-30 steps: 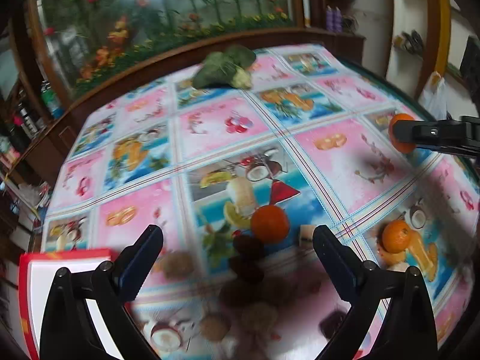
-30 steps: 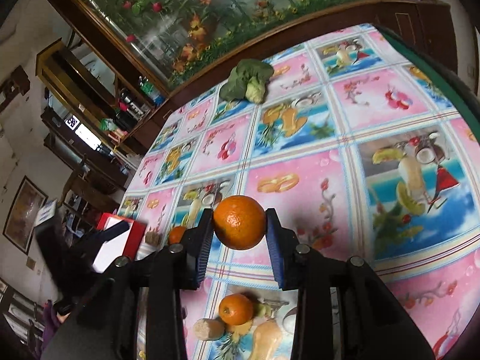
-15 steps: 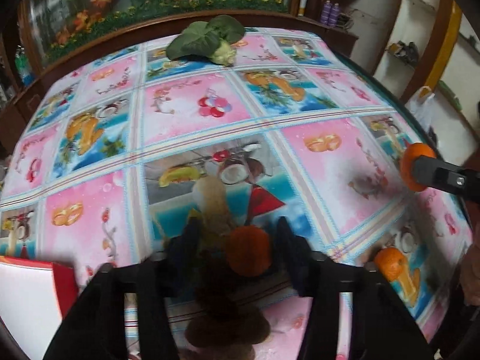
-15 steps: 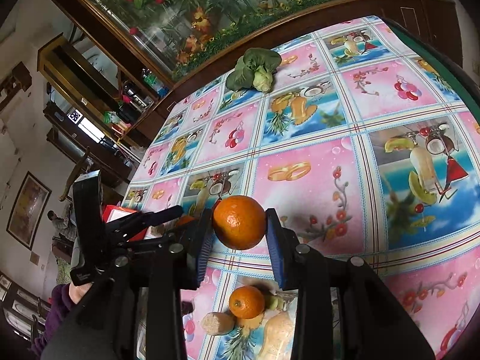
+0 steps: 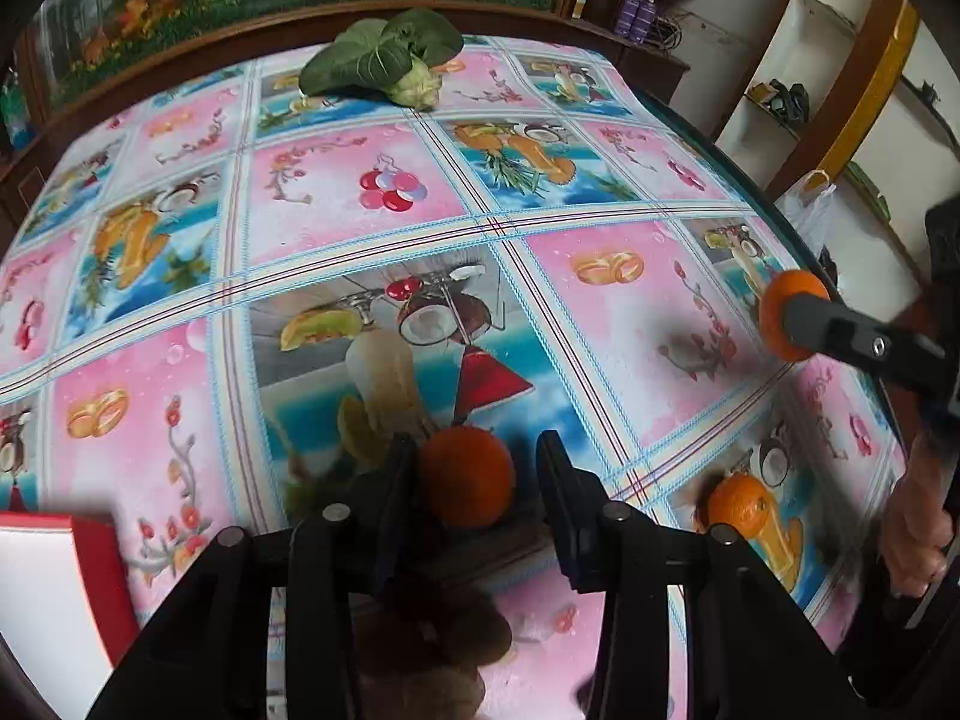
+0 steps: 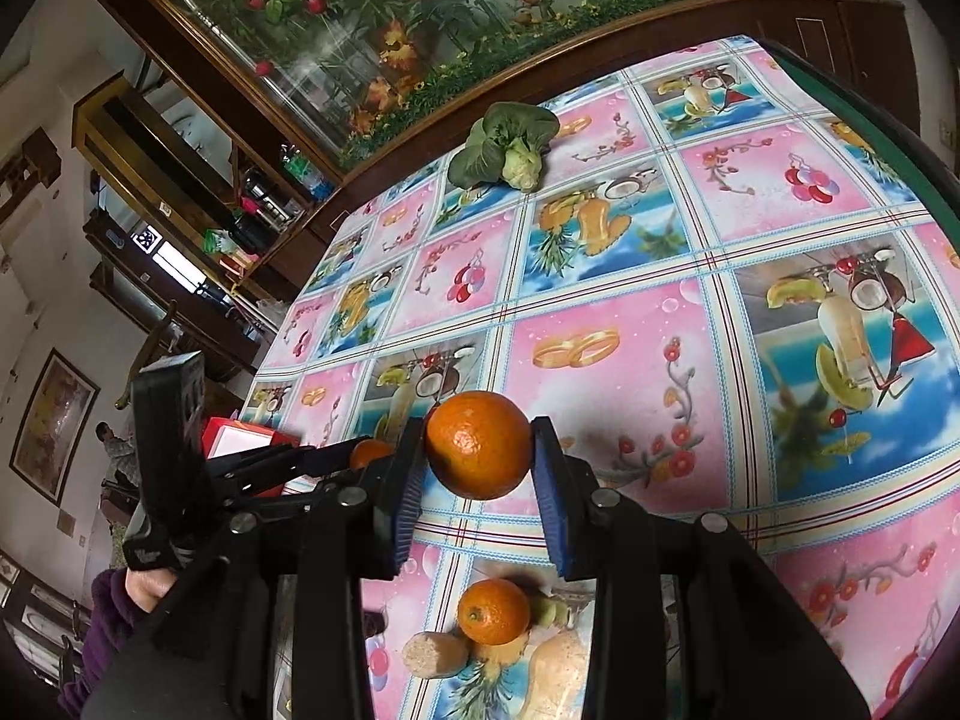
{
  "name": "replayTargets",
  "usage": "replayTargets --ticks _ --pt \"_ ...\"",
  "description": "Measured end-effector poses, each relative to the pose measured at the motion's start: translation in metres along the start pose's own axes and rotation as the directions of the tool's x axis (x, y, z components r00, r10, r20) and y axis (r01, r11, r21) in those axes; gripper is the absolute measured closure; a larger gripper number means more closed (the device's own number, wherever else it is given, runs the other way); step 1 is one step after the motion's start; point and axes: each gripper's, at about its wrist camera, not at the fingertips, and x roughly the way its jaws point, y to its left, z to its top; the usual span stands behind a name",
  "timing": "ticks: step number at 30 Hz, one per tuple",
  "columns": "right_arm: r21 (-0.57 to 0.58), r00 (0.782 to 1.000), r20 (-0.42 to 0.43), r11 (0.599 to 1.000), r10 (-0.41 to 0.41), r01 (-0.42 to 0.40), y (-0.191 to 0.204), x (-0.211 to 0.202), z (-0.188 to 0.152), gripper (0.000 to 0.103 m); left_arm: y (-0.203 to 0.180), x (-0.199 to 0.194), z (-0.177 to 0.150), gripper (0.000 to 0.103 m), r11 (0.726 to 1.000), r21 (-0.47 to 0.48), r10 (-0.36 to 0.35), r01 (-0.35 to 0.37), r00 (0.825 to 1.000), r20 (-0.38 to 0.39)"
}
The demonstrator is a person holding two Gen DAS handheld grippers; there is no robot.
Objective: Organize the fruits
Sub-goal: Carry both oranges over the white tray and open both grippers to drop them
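The right tongs (image 6: 480, 456) pinch an orange (image 6: 479, 445) above the fruit-patterned surface (image 6: 630, 276). The left tongs (image 5: 474, 480) are spread around a second orange (image 5: 467, 475), touching only the left finger. A third orange (image 6: 494, 611) lies at six o'clock beneath the right tongs. Leafy greens (image 5: 384, 63) sit at twelve o'clock.

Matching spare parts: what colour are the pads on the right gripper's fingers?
Blue pads on black fingers, clearest in the right wrist view.
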Motion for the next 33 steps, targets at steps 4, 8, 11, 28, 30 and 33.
replayTargets --ticks 4,8,11,28,30,33 --pt "0.006 1.0 0.001 1.0 -0.004 0.004 -0.001 0.0 0.0 0.067 0.005 0.003 0.002 0.071 1.0 -0.005 -0.008 0.008 1.0 -0.018" --pt "0.004 1.0 0.004 1.0 0.001 -0.001 0.0 -0.001 0.0 0.067 -0.002 0.001 -0.003 0.071 0.999 0.023 0.023 -0.023 1.0 -0.011" --pt "-0.016 1.0 0.008 1.0 0.011 -0.01 0.004 -0.001 -0.002 0.067 -0.005 -0.005 -0.008 0.071 1.0 0.011 0.025 -0.025 1.0 0.012" --pt "-0.27 0.999 0.031 0.962 -0.034 0.041 0.072 0.029 -0.043 0.066 0.012 -0.159 -0.101 0.071 0.919 -0.23 0.383 -0.32 0.862 0.332" --pt "-0.292 1.0 0.006 0.956 -0.012 0.013 0.091 0.037 -0.054 0.066 0.024 -0.169 -0.115 0.071 0.898 -0.263 0.426 -0.352 0.844 0.325" --pt "-0.326 0.997 -0.06 0.943 0.055 -0.072 0.131 0.054 -0.073 0.066 0.045 -0.183 -0.136 0.071 0.85 -0.327 0.507 -0.412 0.809 0.298"
